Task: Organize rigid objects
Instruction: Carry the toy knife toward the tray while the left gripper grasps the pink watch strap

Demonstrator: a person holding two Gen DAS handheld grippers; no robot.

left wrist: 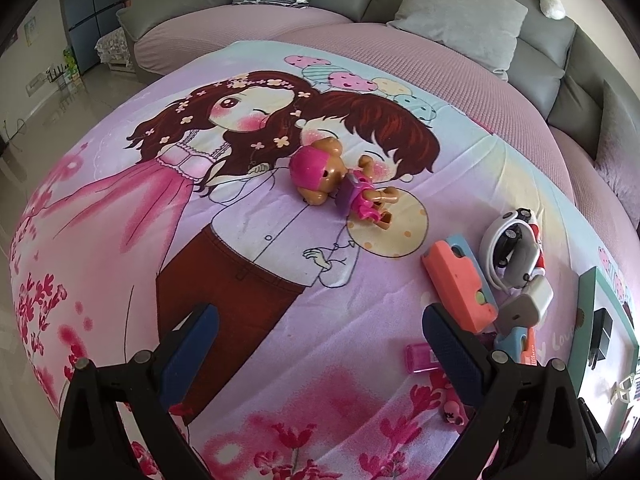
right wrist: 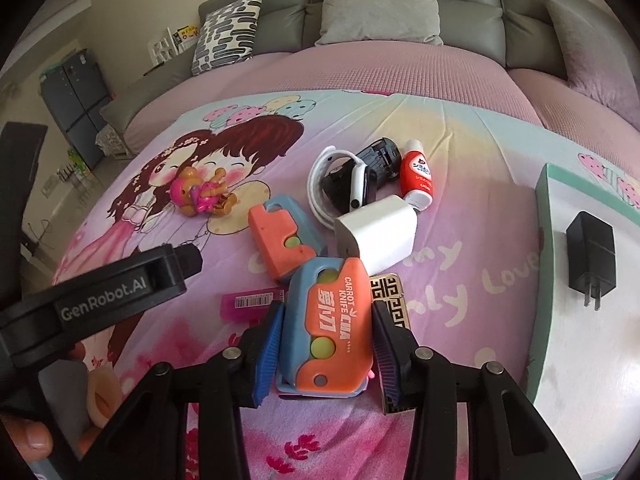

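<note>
My right gripper (right wrist: 326, 350) has its fingers on both sides of an orange and blue carrot knife toy (right wrist: 326, 336) lying on the printed cloth; the blue pads sit at or very near its sides. A second carrot knife (right wrist: 280, 236) lies just beyond it, also seen in the left wrist view (left wrist: 456, 280). A white charger (right wrist: 376, 236), a white watch (right wrist: 340, 184), a black toy car (right wrist: 380, 158) and a red tube (right wrist: 416, 178) lie behind. My left gripper (left wrist: 320, 340) is open and empty over the cloth. A pink doll (left wrist: 340, 180) lies ahead of it.
A teal-edged white tray (right wrist: 544, 280) at the right holds a black plug adapter (right wrist: 592, 258). A pink case (right wrist: 252, 300) lies left of the held knife, a patterned gold card (right wrist: 390, 292) under its right side. Grey sofa cushions (right wrist: 380, 4) stand behind.
</note>
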